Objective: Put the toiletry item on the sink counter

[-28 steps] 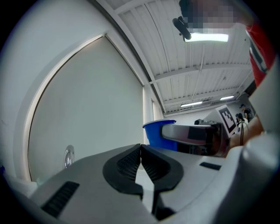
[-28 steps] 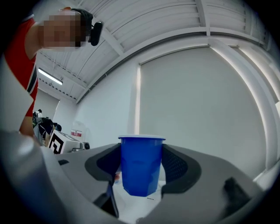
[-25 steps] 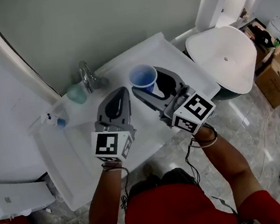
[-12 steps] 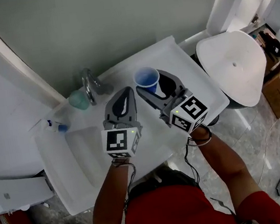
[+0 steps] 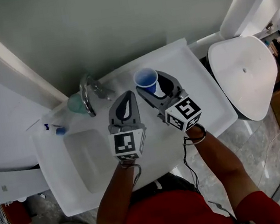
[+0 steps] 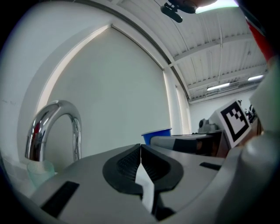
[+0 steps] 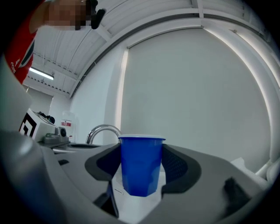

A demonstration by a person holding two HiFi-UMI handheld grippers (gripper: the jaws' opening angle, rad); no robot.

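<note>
Far left in the head view, on the white sink counter (image 5: 208, 99), a small blue-capped item (image 5: 60, 130) lies by the basin (image 5: 87, 163), with a pale green tumbler (image 5: 77, 104) just beside the chrome faucet (image 5: 87, 90). Mid-frame, the left gripper (image 5: 127, 96) hangs over the counter, jaws pressed together with nothing between. Just right of it, the right gripper (image 5: 150, 85) pinches the blue cup (image 5: 145, 76) upright by its sides, near the counter's back edge.

Blue cup (image 7: 141, 164), white sink counter (image 5: 199, 95), chrome faucet (image 5: 86, 90), grey left gripper (image 5: 126, 93) with black-and-white marker cube (image 5: 125, 143), red shirt (image 5: 170, 218)
</note>
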